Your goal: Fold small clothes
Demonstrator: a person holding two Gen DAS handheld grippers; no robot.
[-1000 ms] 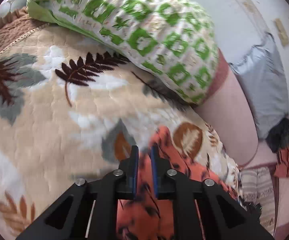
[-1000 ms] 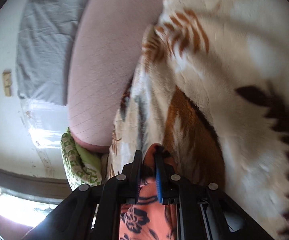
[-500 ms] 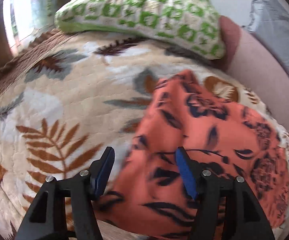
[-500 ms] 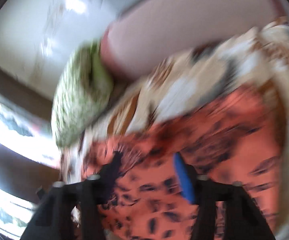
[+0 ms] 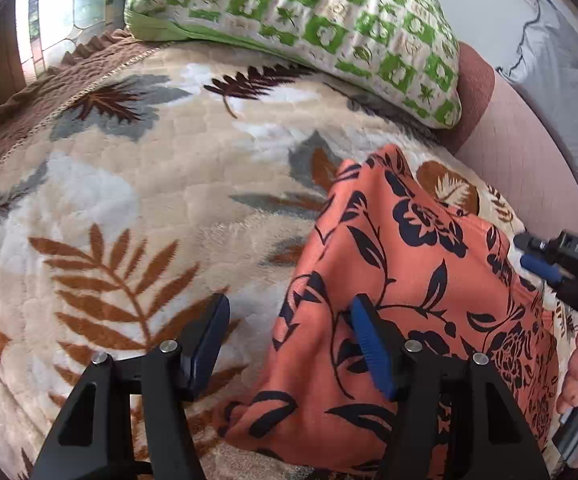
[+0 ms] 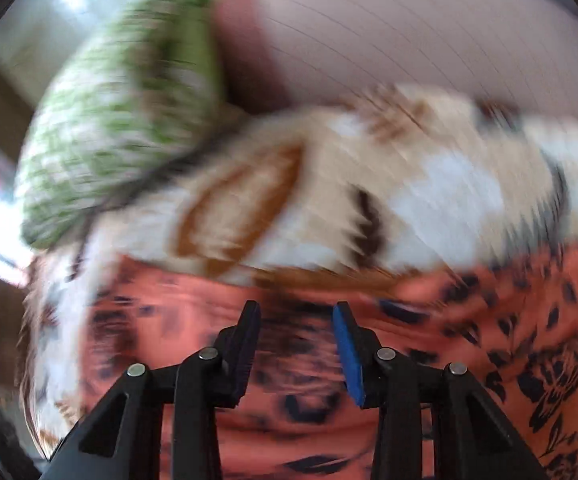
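An orange garment with dark floral print [image 5: 401, 280] lies spread on the leaf-patterned blanket [image 5: 129, 208]. My left gripper [image 5: 289, 344] hovers open over the garment's left edge, nothing between its blue pads. The right gripper [image 5: 537, 256] shows at the right edge of the left wrist view, above the garment's right side, with a hand [image 5: 577, 372] below it. In the blurred right wrist view my right gripper [image 6: 297, 344] stands open above the orange garment [image 6: 489, 320], holding nothing.
A green-and-white patterned pillow [image 5: 309, 24] rests at the head of the bed. Next to it lie a pink bolster [image 5: 521, 152] and a grey cloth [image 5: 561, 48]. A window [image 5: 49, 12] is at far left. The blanket's brown border [image 5: 29, 108] runs along the left.
Both grippers let go of the orange garment and opened. The garment now lies spread on the blanket. The right gripper has swung round and across; the left has pulled back a little.
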